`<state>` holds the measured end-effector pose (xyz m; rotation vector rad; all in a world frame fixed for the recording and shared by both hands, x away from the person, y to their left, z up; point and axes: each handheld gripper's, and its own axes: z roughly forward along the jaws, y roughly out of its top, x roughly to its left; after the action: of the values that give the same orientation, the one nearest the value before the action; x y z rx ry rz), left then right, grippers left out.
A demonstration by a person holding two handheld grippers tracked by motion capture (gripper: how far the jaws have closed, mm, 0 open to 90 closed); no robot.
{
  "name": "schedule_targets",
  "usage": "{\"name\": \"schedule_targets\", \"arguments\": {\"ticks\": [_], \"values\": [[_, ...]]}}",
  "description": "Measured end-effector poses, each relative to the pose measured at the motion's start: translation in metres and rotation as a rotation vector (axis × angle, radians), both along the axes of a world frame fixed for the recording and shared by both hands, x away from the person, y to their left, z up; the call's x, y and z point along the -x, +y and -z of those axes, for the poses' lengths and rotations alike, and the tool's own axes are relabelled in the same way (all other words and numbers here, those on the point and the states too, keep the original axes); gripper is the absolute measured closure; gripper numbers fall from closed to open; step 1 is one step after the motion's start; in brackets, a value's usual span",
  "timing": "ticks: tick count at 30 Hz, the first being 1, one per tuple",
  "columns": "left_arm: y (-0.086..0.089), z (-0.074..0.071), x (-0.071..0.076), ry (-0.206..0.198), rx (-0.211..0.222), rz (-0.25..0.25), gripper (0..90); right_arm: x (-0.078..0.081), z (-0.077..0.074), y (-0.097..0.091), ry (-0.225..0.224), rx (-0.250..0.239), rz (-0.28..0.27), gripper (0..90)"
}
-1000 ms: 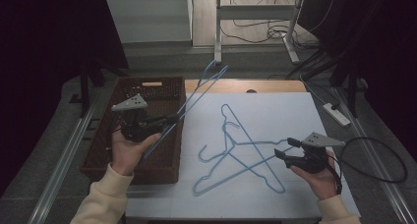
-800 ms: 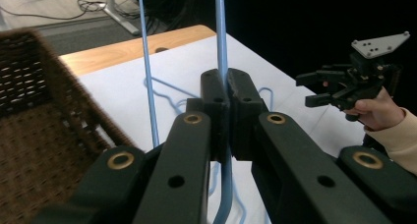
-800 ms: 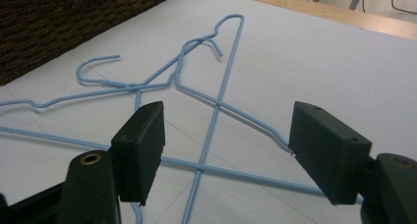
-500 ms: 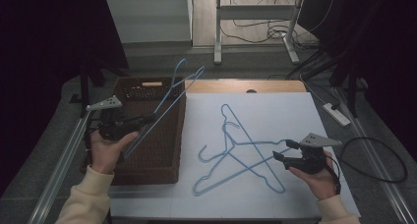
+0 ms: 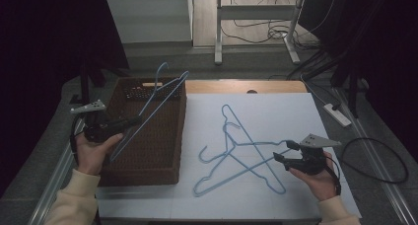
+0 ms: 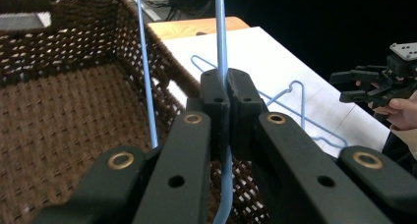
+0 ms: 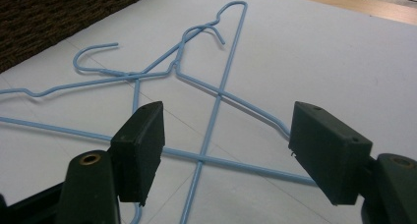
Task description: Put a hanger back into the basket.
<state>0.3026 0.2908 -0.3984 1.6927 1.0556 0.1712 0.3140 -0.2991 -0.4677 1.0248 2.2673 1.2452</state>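
Observation:
My left gripper (image 5: 130, 121) is shut on the wire of a blue hanger (image 5: 162, 99), holding it slanted above the brown wicker basket (image 5: 143, 178). In the left gripper view the pads (image 6: 227, 89) pinch that wire (image 6: 221, 32) over the basket's floor (image 6: 59, 116). Two more blue hangers (image 5: 236, 173) lie crossed on the white sheet (image 5: 276, 111). Over the sheet's right side, my right gripper (image 5: 282, 151) stands open and points at them. In the right gripper view the crossed wires (image 7: 216, 94) lie just beyond its empty jaws (image 7: 226, 150).
A strip of wooden tabletop (image 5: 246, 87) shows behind the sheet. A white power strip (image 5: 337, 114) and a looped black cable (image 5: 379, 161) lie to the right. Metal table legs (image 5: 217, 32) stand beyond the far edge.
My left gripper has carried the held hanger leftward and a little down, from above the basket's right edge to over its left side. The right gripper has stayed put.

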Motion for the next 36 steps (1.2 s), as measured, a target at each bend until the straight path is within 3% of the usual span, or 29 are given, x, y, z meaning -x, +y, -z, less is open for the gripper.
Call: {"name": "schedule_targets", "arguments": {"ticks": [7,16,36], "values": [[0.016,0.011,0.004,0.027,-0.009,-0.021,86.9,0.0,0.0,0.0,-0.001,0.0,0.002,30.2],[0.022,0.019,0.005,0.07,-0.029,-0.017,86.9,-0.001,0.0,0.0,0.001,0.005,0.006,30.2],[0.024,0.04,-0.024,0.217,-0.1,-0.015,86.8,-0.003,0.002,0.0,0.009,0.007,0.017,30.3]]}}
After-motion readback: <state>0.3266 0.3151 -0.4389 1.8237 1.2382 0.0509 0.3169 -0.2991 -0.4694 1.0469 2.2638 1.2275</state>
